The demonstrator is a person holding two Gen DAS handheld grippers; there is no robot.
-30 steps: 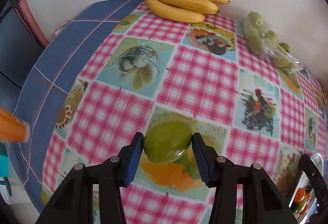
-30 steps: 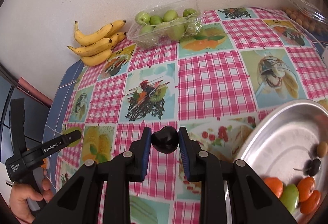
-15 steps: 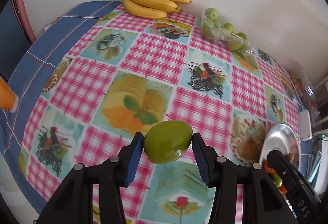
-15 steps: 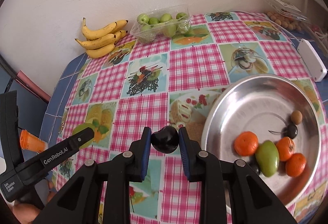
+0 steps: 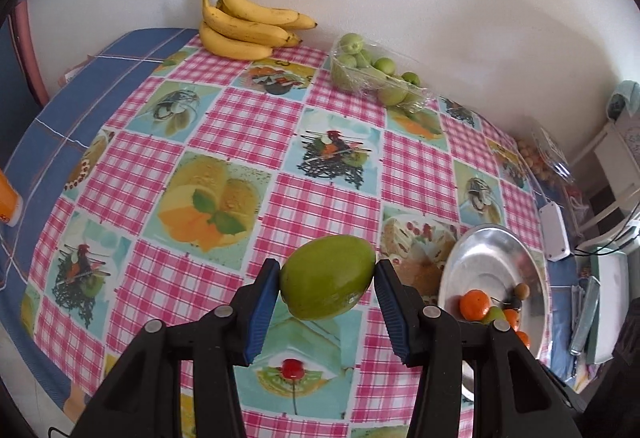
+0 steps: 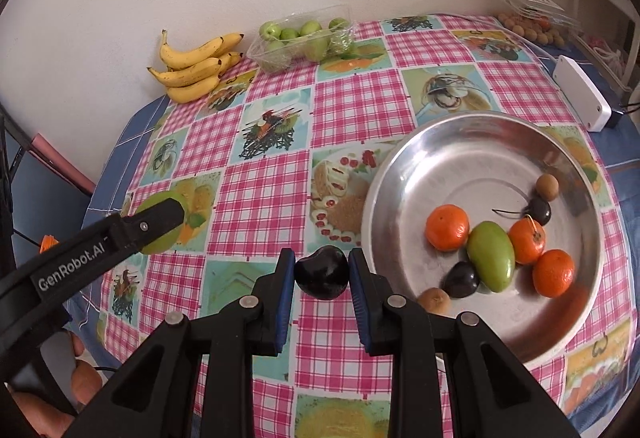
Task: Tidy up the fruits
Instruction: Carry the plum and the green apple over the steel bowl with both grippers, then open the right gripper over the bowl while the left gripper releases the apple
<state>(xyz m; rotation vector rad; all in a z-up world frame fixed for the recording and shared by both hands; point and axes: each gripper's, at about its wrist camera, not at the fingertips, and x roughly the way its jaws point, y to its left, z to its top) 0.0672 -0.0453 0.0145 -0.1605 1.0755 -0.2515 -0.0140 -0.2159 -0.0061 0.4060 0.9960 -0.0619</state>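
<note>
Both tools carried across the worktop in the last second: banana bunch (image 5: 248, 25) and tub of small green fruit (image 5: 372, 71), close ahead a moment ago, now well back at 12 o'clock by the wall; steel bowl (image 6: 472, 141), earlier only a sliver at the edge, now nearly whole at 2 o'clock in the right wrist view and at 3 o'clock in the left. Left tool (image 5: 328, 288) clenched on a green mango (image 5: 328, 278), lifted off the checked cloth (image 5: 240, 117), short of the bowl. Right tool (image 6: 322, 274) clenched on a dark plum (image 6: 322, 272), just beside the bowl's near rim at 9 o'clock of it, not yet over it. In the bowl already: three oranges, a second green mango (image 6: 491, 256), dark plums, small brown fruits. Probably mid-transport, both fruits bound for the bowl; plum likely first in, then mango. Room left on the bare upper half, so no crowding expected.
</note>
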